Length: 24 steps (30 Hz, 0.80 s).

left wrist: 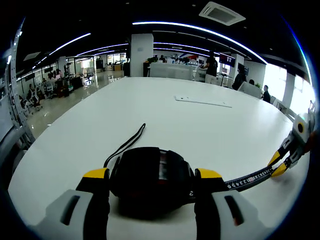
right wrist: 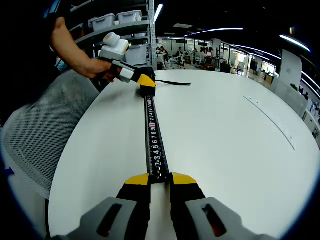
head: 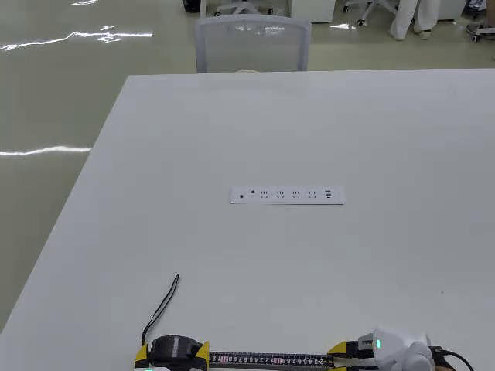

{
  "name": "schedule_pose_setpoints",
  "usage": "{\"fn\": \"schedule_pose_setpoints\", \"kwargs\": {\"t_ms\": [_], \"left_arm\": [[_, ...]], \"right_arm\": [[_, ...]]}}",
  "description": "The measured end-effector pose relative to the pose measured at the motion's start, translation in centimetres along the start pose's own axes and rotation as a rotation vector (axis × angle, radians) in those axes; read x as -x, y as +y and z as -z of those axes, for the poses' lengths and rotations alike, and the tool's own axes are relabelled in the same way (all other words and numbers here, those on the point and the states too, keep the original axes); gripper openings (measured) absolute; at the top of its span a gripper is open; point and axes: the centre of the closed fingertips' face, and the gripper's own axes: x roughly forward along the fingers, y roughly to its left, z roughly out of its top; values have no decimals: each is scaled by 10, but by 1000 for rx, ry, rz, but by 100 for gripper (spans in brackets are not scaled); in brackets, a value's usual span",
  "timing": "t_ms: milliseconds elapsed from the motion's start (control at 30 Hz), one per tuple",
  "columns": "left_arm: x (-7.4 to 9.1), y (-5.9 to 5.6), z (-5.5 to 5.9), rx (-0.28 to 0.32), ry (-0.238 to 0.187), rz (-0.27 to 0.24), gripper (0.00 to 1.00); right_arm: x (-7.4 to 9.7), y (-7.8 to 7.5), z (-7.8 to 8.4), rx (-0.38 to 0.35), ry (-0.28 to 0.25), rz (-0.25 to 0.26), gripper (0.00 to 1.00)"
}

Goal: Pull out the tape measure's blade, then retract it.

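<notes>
A black tape measure rests on the white table near its front edge, and my left gripper is shut on its case between yellow-tipped fingers. In the head view the case is at the bottom left, its black wrist strap trailing away from me. The blade is drawn out to the right, flat along the table. My right gripper is shut on the blade's end; in the head view that gripper sits at the bottom right.
A white power strip lies at the table's middle. A grey mesh chair stands at the far edge. Another mesh chair is close to the near edge. A hand holds the left gripper.
</notes>
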Motion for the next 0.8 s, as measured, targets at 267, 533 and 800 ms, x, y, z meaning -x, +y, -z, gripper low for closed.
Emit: {"fn": "schedule_pose_setpoints", "kwargs": {"t_ms": [267,533,800], "left_arm": [[0,0,1,6,7,-14,66],[0,1,2,5,18,-12,64],[1,1,2,6,18,-9,64]], "right_arm": [[2,0,-2,-4,-6,6,13],[-1,3,-6,-3,-16,-4,13],[-3,3,-11,-4,-21,-5,12]]}}
